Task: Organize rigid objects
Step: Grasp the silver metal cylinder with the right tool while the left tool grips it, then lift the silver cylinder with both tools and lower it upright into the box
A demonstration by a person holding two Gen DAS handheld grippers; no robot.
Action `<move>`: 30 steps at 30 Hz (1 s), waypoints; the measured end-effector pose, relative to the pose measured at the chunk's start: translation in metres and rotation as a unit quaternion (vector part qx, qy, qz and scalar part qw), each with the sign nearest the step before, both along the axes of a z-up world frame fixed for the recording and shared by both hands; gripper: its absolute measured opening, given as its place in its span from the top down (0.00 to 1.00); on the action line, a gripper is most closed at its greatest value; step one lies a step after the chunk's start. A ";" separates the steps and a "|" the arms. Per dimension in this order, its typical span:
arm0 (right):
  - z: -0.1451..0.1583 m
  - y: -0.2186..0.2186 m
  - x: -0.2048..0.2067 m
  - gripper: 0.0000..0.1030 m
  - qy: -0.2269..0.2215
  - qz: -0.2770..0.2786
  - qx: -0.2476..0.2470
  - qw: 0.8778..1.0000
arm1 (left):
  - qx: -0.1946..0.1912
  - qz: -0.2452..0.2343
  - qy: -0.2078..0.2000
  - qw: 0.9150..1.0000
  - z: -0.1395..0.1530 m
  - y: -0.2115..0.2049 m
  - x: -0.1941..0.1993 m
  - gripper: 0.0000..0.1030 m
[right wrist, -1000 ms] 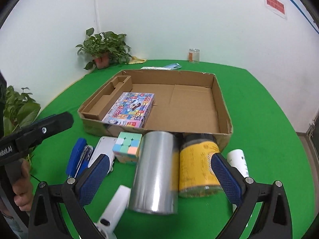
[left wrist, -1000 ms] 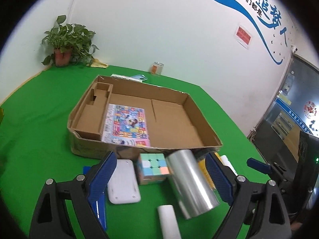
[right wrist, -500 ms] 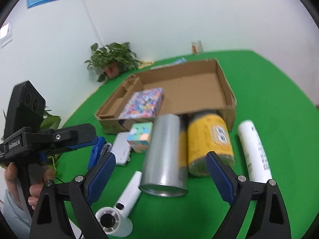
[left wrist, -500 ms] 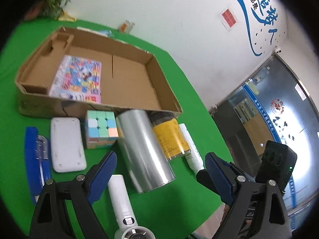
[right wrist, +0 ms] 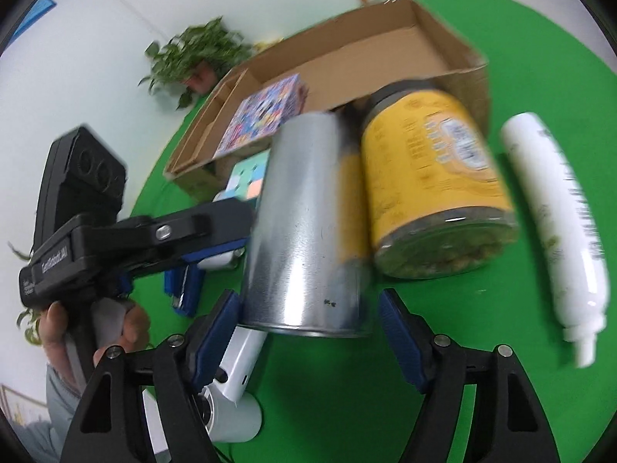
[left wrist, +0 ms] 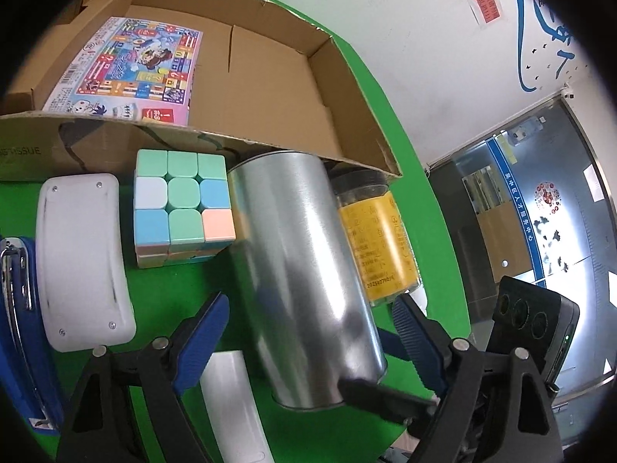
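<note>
A silver metal can lies on its side on the green table, in front of an open cardboard box that holds a colourful flat game box. My left gripper is open, its blue fingers on either side of the can's near end. My right gripper is open too, straddling the same can from the other side. A yellow-labelled jar lies next to the can. A pastel puzzle cube stands at its other side.
A white flat case and a blue stapler lie left of the cube. A white fan-like device lies under my right gripper. A white bottle lies right of the jar. A potted plant stands at the back.
Both grippers have dropped lower and moved in toward the silver can, which now fills the middle of each view. Both stay open.
</note>
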State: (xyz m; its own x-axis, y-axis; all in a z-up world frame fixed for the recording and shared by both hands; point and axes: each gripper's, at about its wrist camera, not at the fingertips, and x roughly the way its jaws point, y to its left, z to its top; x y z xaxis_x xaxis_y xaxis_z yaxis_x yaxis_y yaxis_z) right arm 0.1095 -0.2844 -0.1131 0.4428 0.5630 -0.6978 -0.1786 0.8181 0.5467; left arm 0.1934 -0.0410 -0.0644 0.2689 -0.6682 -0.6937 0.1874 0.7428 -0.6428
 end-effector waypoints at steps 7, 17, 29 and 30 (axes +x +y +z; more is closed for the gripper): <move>0.008 0.034 0.001 0.28 -0.008 0.015 -0.068 0.998 | 0.012 -0.004 0.015 1.000 -0.010 -0.005 0.005 0.19; 0.015 0.006 0.012 0.27 0.038 0.028 -0.018 0.999 | 0.020 -0.012 0.025 0.999 -0.011 -0.005 -0.001 0.25; 0.002 0.020 0.031 0.27 0.076 0.039 0.017 0.996 | -0.005 -0.004 0.035 0.999 -0.016 0.006 -0.008 0.29; -0.001 0.023 0.030 0.27 0.074 0.040 0.014 0.996 | -0.005 -0.004 0.034 0.999 -0.016 0.007 -0.008 0.29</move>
